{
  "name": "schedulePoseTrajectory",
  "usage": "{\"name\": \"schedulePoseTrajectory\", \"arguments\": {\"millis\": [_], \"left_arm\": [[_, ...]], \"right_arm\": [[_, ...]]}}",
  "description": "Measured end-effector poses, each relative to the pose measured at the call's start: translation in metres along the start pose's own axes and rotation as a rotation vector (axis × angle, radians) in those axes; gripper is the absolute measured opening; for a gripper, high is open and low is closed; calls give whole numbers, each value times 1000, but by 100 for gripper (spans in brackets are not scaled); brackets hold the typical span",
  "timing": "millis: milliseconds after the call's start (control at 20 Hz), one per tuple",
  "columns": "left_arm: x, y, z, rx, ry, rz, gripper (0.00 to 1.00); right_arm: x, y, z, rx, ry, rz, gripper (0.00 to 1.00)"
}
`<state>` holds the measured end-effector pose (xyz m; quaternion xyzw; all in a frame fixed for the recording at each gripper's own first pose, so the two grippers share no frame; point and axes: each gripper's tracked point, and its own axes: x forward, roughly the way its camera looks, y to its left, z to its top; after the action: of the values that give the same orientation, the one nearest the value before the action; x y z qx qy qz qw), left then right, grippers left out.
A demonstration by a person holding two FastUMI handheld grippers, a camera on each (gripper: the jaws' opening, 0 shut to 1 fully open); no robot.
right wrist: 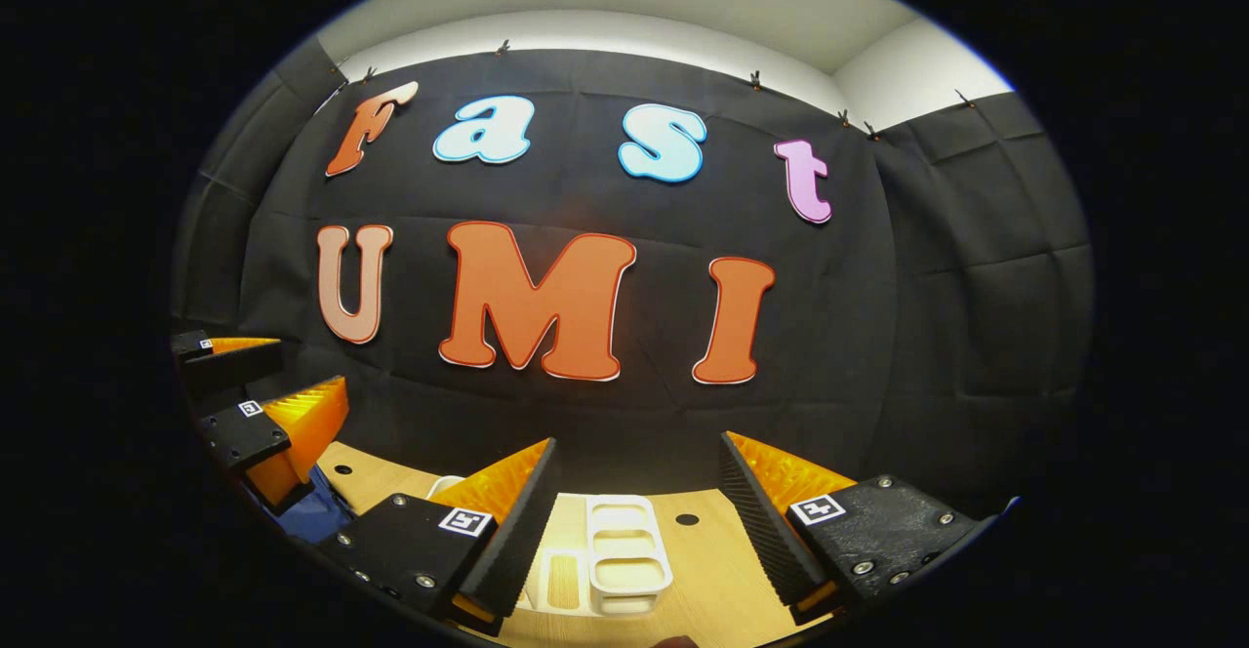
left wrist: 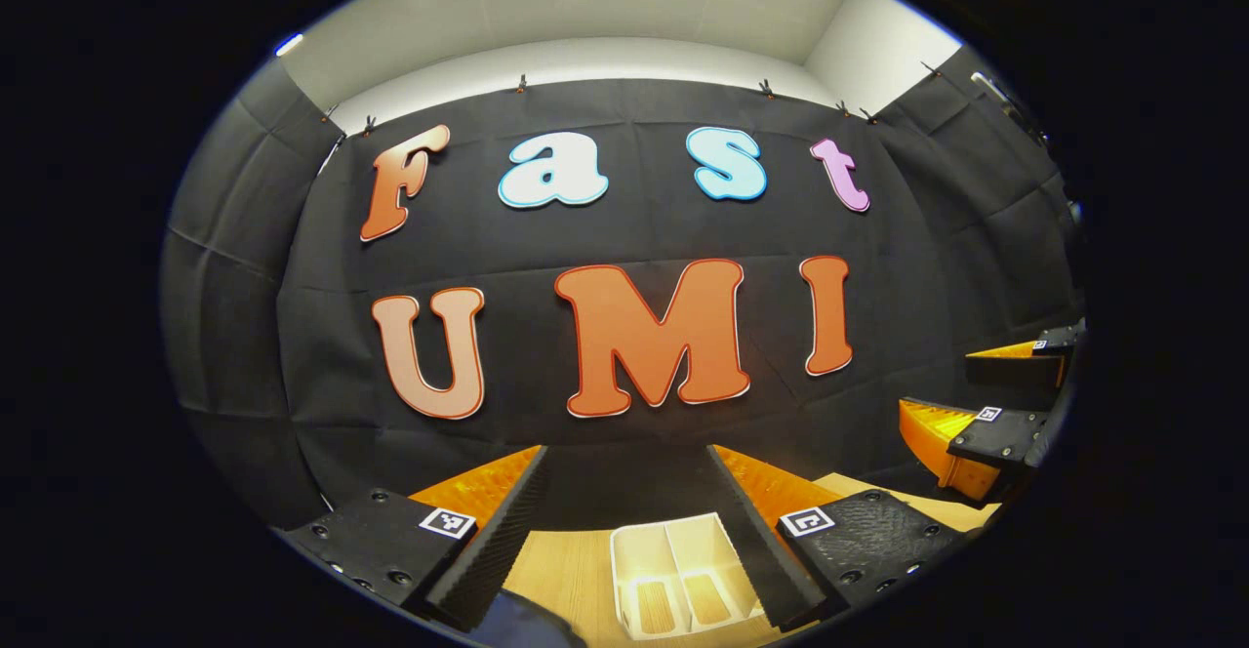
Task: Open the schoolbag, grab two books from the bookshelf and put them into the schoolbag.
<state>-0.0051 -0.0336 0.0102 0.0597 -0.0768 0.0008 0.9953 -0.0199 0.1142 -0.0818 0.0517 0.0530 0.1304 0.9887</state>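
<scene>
Black cloth covers the booth's wall (left wrist: 624,238) behind a light wooden table (left wrist: 566,570). Over this table the left gripper (left wrist: 624,492) is held with its two fingers wide apart and nothing between them. Just past its fingertips, down on the table, stands a white bookshelf (left wrist: 673,570) with divided compartments; no book can be made out in it from this angle. At the near edge of the table, beside the bookshelf, a small dark blue shape (left wrist: 527,624) shows, possibly the schoolbag, but too little of it is visible to be sure. The right gripper (right wrist: 639,492) also has its fingers spread apart and empty, and it hovers above the same bookshelf (right wrist: 624,550). Well to the right of the bookshelf, in the left gripper view, the right gripper (left wrist: 986,404) appears again, also open.
</scene>
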Motion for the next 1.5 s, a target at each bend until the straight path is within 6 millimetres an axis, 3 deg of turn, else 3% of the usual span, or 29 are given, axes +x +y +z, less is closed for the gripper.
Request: {"name": "schedulePoseTrajectory", "arguments": {"millis": [500,1500], "left_arm": [[-3,9,-3,-5,6,18,97],[-4,5,-2,8,5,9,99]], "right_arm": [[0,14,0,-8,9,37,95],[-3,11,1,-8,12,34,95]]}}
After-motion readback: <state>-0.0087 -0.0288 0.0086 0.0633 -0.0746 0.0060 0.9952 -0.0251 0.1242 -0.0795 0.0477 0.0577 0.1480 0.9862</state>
